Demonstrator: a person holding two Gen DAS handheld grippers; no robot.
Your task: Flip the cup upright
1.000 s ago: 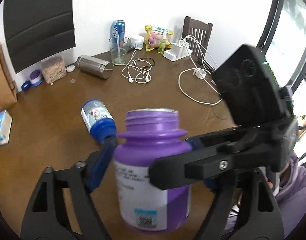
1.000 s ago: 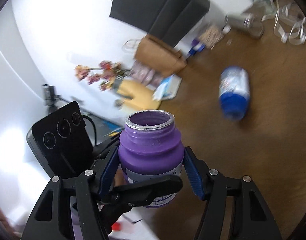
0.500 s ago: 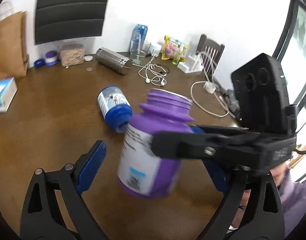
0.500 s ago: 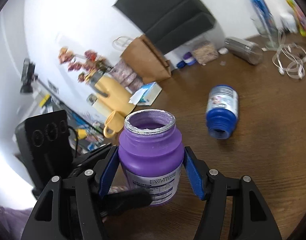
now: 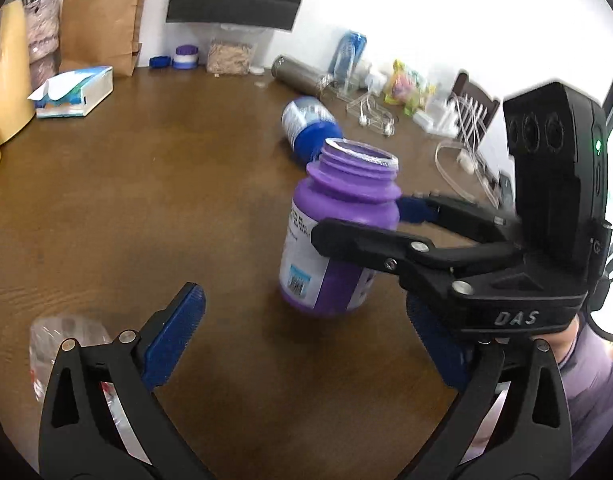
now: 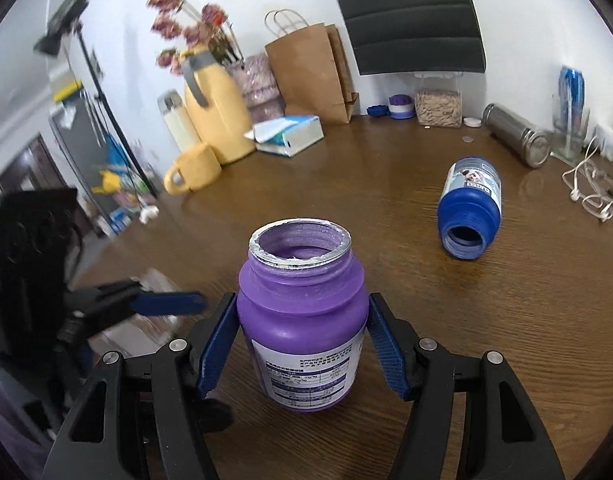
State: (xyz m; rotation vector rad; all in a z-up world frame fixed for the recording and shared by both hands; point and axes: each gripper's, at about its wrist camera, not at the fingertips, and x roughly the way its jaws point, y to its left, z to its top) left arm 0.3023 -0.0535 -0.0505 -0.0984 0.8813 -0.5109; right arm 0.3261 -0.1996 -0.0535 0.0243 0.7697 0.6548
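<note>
My right claw grips the open-mouthed purple plastic bottle, nearly upright just over the brown wooden worktop; my left claw gapes empty. Next, I judge: set it down level, then release

two open-necked bottles are counted: purple bottle, blue bottle | one steel canister | one paper bag | one yellow mug | one tissue box | two grippers are seen: right gripper, left gripper
</note>
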